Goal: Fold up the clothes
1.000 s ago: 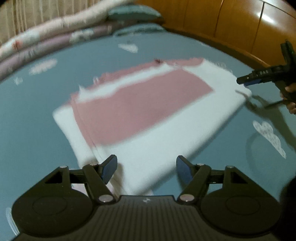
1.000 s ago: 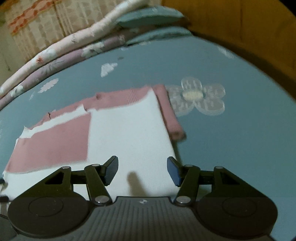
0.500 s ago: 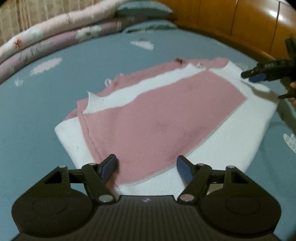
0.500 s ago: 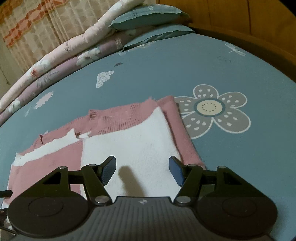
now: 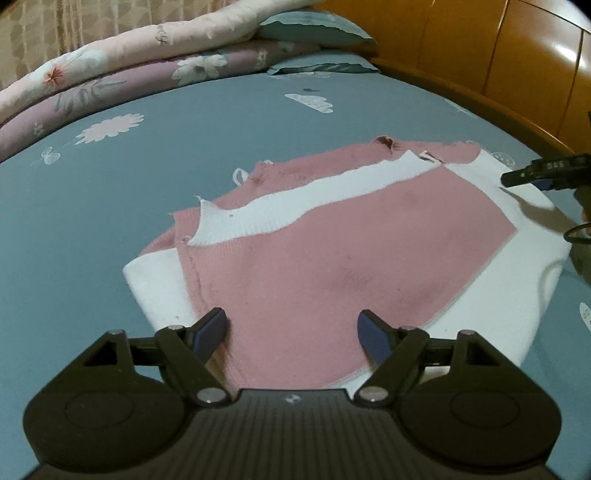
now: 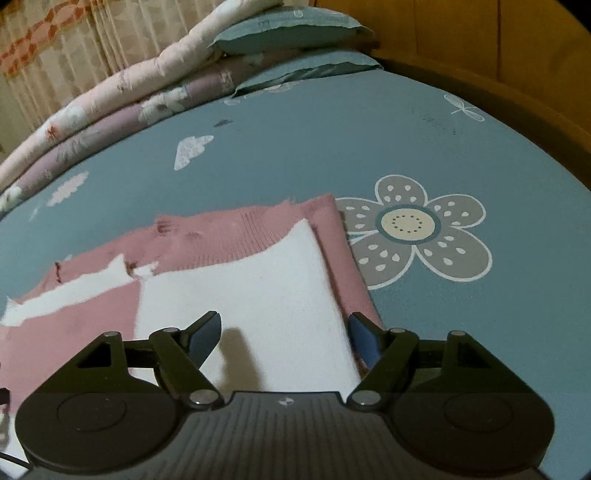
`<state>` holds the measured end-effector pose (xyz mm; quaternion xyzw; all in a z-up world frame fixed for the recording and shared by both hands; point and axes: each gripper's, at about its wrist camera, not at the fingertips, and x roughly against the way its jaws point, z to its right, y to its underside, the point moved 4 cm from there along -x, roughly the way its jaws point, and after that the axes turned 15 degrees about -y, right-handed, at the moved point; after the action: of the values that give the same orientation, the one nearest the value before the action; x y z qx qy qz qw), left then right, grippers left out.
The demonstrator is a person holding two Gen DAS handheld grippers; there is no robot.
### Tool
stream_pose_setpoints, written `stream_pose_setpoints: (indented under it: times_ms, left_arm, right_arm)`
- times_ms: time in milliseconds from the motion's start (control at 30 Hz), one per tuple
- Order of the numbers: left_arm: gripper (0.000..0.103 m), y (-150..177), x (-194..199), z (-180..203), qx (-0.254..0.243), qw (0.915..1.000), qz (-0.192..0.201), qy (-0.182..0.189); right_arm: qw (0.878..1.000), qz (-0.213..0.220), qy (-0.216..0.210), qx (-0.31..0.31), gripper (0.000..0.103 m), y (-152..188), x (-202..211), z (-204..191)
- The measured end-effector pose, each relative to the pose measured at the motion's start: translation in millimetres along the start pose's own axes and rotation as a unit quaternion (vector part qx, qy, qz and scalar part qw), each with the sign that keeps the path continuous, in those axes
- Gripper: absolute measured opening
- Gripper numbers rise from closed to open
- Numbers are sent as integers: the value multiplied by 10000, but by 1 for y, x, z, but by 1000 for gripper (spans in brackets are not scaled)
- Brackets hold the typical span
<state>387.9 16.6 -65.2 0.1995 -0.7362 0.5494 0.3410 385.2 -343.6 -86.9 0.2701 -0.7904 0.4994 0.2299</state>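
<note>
A pink-and-white knitted garment (image 5: 332, 251) is shown lying partly folded on a blue-grey bedsheet (image 5: 110, 206), with stacked quilts (image 5: 129, 62) and pillows (image 5: 314, 29) at 12 o'clock and a wooden headboard (image 5: 498, 55) at 1 to 2 o'clock. In the left wrist view the garment fills the centre. Its near hem runs under the left gripper (image 5: 291, 334), whose jaws have just been opening and are held wide, with cloth lying between them but not pinched. In the right wrist view the right gripper (image 6: 284, 334) is seen above the white panel at the garment's right edge, close beside a printed flower (image 6: 413, 229) at 2 o'clock. Its jaws have likewise just been opening and stand apart, pressing on nothing. The right gripper is also visible at 3 o'clock in the left wrist view.

The garment is judged to be light, soft and limp. It can be expected to sag and drape when lifted, and the folded layers may slide over one another. A hold is best taken at the two near corners or along a doubled edge, where all the layers are caught together. A pinch on the top layer alone is likely to peel the fold open.
</note>
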Motion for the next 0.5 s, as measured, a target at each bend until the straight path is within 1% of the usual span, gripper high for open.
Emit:
stream_pose_setpoints:
  times_ms: [100,167,233,300,400,500]
  left_arm:
    - [78,-2,18,4,-228,9994,151,-201]
    - [78,-2,32,13,-483,9978,316,-328]
    - [79,-1,46,24,-746,9959,386,-324]
    - [79,5,61,40,-1147,9917,445,-378]
    - [79,15,81,63,-1741,9823,503,-467]
    - [79,26,91,84,-2399,9668,516,-712]
  right_arm:
    - [9997,23,-83,211,80,-3,18,-8]
    - [9983,-17,-25,585,81,-3,31,-16]
    - [9951,-76,-9,983,82,-2,44,-25]
    - [9896,-187,-61,1426,82,3,56,-34]
    - [9737,-425,-87,2239,86,20,69,-45]
    - [9510,-699,-19,3010,86,41,75,-48]
